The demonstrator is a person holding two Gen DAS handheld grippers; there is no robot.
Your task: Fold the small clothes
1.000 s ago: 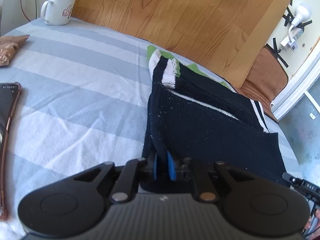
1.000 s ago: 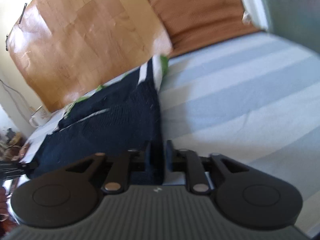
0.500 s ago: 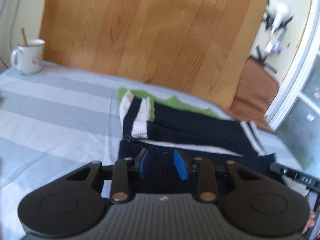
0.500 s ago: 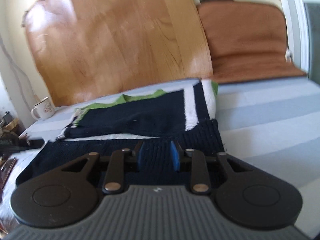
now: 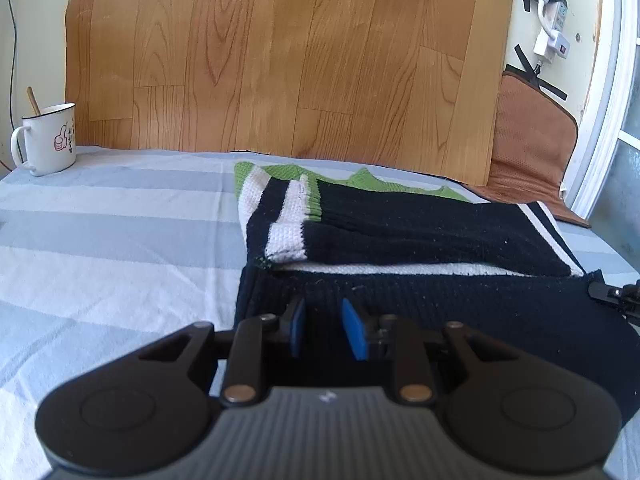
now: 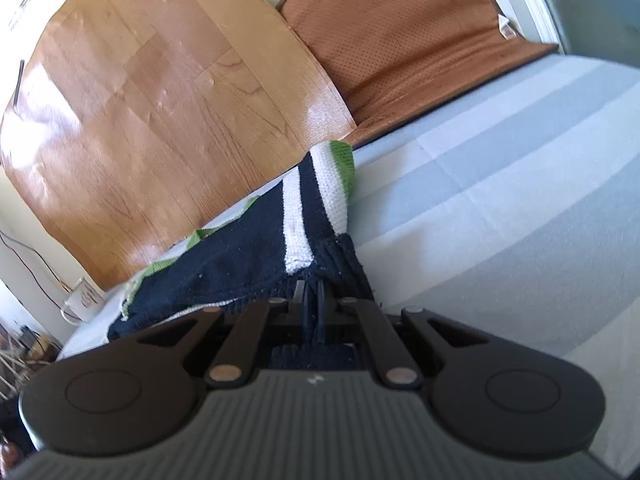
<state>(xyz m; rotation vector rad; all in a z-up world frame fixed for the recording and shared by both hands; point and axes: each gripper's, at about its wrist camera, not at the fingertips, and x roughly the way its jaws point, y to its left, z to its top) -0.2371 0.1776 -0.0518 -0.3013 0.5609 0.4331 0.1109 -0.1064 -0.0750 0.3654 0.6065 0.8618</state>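
While taking hold of the near hem, step in hand: the next fold of the sweater (image 5: 420,232), with both sleeves laid across the body and the bottom hem not yet lifted.
Left gripper (image 5: 322,330): closing, blue pads apart astride the dark hem near its left corner, with knit between them but not yet pinched.
Right gripper (image 6: 312,300): pressed together on a bunched tuck of the dark hem at the right corner.
Next move: probably finishing the left pinch, then raising the 2 corners together and carrying the hem away toward the green end. Calls for matched, level travel to keep the crease straight.
Sweater position: flat on the striped sheet (image 5: 120,240), dark hem nearest, white bands in the middle, green edge farthest.
Edges: hem straight across the front; 1 white line under the folded sleeves as a likely fold guide.
Open room: bare sheet wide on both sides of the sweater, little beyond the green edge.
Far limit: wood-grain board (image 5: 280,60) upright just behind the green edge, brown cushion (image 6: 400,40) beside it.
Mug (image 5: 48,138): far left corner, well apart.
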